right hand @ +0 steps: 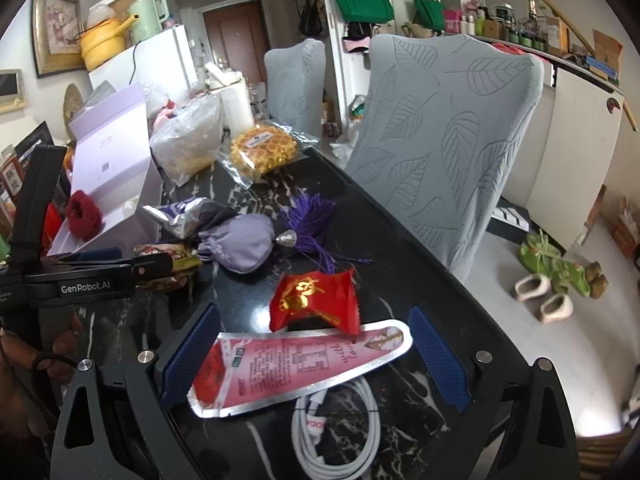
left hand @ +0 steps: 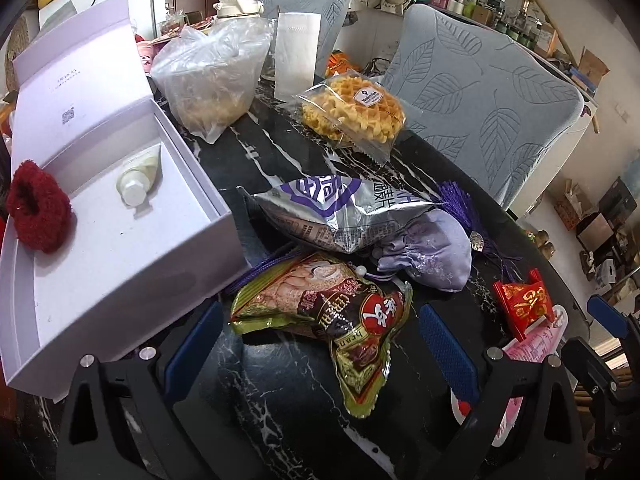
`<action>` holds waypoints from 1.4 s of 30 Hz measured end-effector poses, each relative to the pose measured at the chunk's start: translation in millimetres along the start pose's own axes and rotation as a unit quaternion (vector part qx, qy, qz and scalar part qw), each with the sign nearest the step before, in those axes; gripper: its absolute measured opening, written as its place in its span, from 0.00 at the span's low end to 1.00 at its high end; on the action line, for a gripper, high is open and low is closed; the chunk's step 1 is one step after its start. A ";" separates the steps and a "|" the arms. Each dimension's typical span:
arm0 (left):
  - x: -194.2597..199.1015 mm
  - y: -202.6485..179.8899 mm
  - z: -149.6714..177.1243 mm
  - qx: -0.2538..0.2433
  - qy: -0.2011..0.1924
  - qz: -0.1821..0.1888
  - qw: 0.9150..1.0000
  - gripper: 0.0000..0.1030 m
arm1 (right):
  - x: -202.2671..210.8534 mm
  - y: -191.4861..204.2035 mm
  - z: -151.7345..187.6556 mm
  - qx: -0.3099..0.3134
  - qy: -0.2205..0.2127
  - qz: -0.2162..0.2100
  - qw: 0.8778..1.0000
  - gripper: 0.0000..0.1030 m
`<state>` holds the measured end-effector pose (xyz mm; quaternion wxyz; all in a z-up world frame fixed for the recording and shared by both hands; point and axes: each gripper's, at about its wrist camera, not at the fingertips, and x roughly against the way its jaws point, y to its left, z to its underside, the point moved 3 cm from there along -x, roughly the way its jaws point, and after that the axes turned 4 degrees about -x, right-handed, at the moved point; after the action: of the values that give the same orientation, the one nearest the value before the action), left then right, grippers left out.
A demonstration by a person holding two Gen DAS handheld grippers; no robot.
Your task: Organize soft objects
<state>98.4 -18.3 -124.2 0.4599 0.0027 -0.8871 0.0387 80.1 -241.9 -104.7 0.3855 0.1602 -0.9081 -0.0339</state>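
Two grey chairs with leaf-patterned covers (right hand: 440,140) stand along a black marble table (right hand: 400,248). A coiled white cable (right hand: 340,436) lies on the table's near end. Green handbags (right hand: 362,4) hang on the far wall, and small shoes (right hand: 554,280) sit on the floor.

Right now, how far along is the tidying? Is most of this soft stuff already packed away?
Barely begun. Done: only a red scrunchie and a small tube sit in the open white box. In hand: nothing; the left claw stands open over a green snack bag, the right claw open around a pink packet. Left on the table: lilac pouch, silver bag, red candy, waffle pack.
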 end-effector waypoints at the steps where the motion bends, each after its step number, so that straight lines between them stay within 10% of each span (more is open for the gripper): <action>1: -2.3 -0.9 0.3 -0.002 0.000 -0.001 1.000 0.97 | -1.8 -1.2 -0.2 0.000 0.002 0.001 1.000 0.94; 42: 13.0 0.9 30.9 -0.011 0.006 0.029 1.000 0.70 | -55.2 3.1 -2.3 -0.009 0.044 -0.006 0.999 0.94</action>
<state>65.7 -19.2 -131.4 0.4635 -0.0277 -0.8847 0.0421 116.9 -221.3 -140.6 0.4259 0.1634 -0.8891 -0.0378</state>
